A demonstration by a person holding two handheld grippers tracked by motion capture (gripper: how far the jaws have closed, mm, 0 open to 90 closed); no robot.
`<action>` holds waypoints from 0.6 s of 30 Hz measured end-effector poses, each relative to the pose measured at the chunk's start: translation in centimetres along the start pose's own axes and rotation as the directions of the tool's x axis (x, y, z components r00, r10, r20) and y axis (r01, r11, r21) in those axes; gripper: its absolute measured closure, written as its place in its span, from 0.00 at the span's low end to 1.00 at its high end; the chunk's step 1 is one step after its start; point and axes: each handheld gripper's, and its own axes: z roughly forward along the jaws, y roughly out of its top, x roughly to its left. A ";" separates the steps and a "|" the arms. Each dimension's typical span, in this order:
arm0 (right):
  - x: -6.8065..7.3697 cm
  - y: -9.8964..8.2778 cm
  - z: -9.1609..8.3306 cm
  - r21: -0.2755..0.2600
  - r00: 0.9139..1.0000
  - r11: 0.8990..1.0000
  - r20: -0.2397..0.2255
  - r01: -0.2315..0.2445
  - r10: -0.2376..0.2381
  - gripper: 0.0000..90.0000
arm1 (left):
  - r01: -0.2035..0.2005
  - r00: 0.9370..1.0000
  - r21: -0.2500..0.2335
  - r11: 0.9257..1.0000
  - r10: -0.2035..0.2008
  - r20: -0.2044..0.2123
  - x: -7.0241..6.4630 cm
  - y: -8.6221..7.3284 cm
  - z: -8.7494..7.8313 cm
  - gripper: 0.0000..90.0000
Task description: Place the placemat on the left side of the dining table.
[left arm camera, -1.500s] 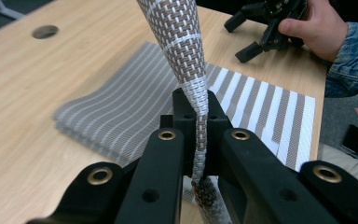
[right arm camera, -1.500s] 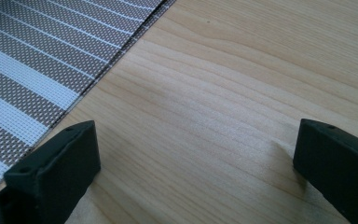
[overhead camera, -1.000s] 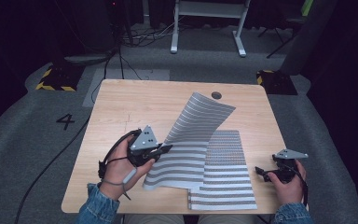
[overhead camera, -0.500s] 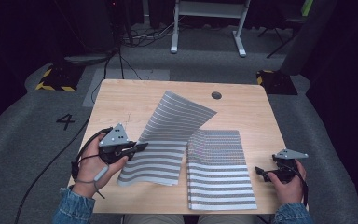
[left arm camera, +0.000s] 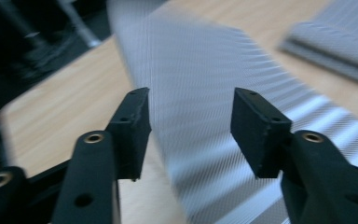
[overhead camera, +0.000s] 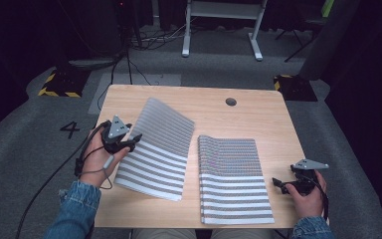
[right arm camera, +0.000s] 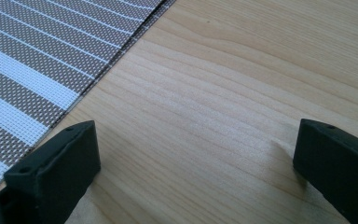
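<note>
A grey-and-white striped placemat (overhead camera: 154, 149) lies on the left half of the wooden table (overhead camera: 263, 119), its far end still arched up off the wood. My left gripper (overhead camera: 134, 142) is at the mat's left edge. Its jaws have just been opening and stand apart; in the left gripper view the left gripper (left arm camera: 191, 112) has the blurred placemat (left arm camera: 200, 79) lying beyond the gap, touched by neither pad. A second striped mat (overhead camera: 231, 179) lies flat on the right. My right gripper (overhead camera: 277, 184) rests open on bare wood beside it, and the right gripper (right arm camera: 196, 154) holds nothing.
A round cable hole (overhead camera: 231, 101) sits near the table's far edge. Bare wood runs along the far side and the right edge. On the floor are cables (overhead camera: 124, 50), a white frame (overhead camera: 219, 25) and yellow-black striped feet (overhead camera: 59, 84).
My left gripper drew the upper mat leftward off the other mat, sank towards the table and let it go. The mat now lies apart on the left. The right hand kept still.
</note>
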 end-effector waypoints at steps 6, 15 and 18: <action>0.0 0.0 0.0 -0.001 1.000 1.000 -0.004 -0.010 0.010 0.01 | 0.066 0.998 -0.084 0.994 -0.064 0.026 -0.1 0.8 0.2 0.47; 0.0 0.0 0.0 0.000 1.000 1.000 -0.001 -0.004 0.004 0.01 | 0.075 0.975 -0.092 0.993 -0.054 0.214 -5.0 1.7 0.5 0.39; 0.0 0.0 0.0 0.001 1.000 1.000 -0.002 -0.004 0.004 0.01 | 0.059 0.971 -0.049 0.997 -0.046 0.234 -7.1 1.4 1.3 0.34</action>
